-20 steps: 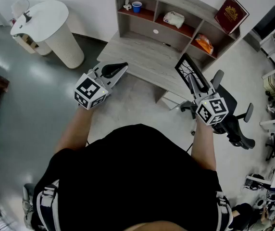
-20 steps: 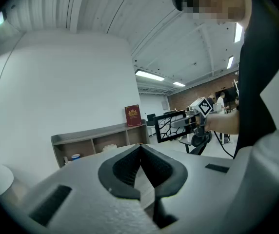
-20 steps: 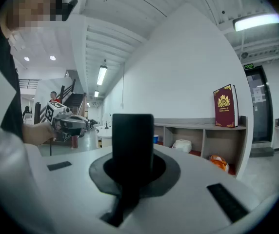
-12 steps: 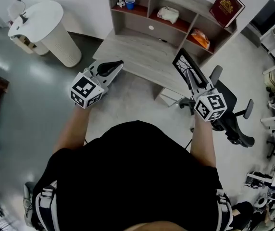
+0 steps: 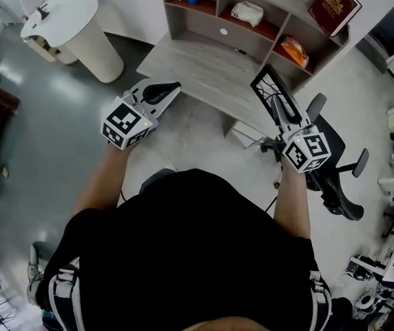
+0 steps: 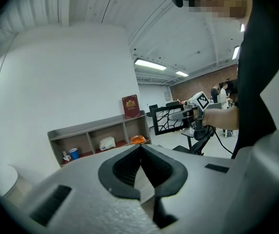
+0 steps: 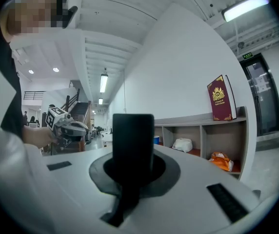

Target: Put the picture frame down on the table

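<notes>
Now right gripper (image 5: 280, 110) holds picture frame (image 5: 266, 88)

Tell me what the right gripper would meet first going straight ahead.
Probably the shelf unit, near its open compartments. The right gripper is shut on the picture frame, whose front edge would touch first. Depth is unclear.

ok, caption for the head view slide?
Right gripper holds the black picture frame upright beside the table; left gripper carries nothing.

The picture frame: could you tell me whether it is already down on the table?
Not down: the right tool holds the picture frame upright, off the table.
</notes>
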Available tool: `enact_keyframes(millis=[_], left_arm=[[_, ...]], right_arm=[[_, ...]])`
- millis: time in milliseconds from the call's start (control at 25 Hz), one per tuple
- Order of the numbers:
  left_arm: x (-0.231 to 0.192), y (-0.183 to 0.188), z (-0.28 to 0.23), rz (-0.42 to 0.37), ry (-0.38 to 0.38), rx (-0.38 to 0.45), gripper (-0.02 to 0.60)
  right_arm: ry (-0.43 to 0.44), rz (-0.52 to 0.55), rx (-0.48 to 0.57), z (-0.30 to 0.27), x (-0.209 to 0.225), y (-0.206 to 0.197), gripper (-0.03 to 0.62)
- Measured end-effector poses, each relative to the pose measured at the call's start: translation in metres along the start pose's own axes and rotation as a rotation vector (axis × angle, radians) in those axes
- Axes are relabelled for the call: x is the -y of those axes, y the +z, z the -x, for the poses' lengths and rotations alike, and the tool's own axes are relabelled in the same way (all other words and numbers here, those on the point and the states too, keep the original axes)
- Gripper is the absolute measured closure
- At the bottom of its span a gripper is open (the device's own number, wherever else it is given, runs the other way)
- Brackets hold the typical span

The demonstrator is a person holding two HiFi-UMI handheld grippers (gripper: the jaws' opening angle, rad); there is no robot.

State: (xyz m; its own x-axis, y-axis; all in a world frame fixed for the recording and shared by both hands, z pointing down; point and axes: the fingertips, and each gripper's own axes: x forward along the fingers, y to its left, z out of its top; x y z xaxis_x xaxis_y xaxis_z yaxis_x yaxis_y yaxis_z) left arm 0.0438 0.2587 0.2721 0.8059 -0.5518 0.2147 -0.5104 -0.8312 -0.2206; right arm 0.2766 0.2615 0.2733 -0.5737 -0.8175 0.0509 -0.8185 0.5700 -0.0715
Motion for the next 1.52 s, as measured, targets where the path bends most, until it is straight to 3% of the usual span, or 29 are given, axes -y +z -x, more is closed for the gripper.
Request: enact_keyframes(millis=[480,1120,1520], left_arm=[[-0.035,-0.027,-0.004,0.037,0.014,0.013,0.563],[-0.143,-0.061,-0.015,0.052,-0.001,0.007,0.565],[-0.177,-0.075,-0.034,0.066,-0.033,-0.006,0.565]], right_arm=[[-0.02,-0.028,-0.029,-0.037,0.001,-0.008,0.579],[-0.084,-0.039,-0.052,-0.128,0.015,-0.01,0.579],[-0.098,-0.056,-0.076,-0.16,0.024,-0.015,0.579]])
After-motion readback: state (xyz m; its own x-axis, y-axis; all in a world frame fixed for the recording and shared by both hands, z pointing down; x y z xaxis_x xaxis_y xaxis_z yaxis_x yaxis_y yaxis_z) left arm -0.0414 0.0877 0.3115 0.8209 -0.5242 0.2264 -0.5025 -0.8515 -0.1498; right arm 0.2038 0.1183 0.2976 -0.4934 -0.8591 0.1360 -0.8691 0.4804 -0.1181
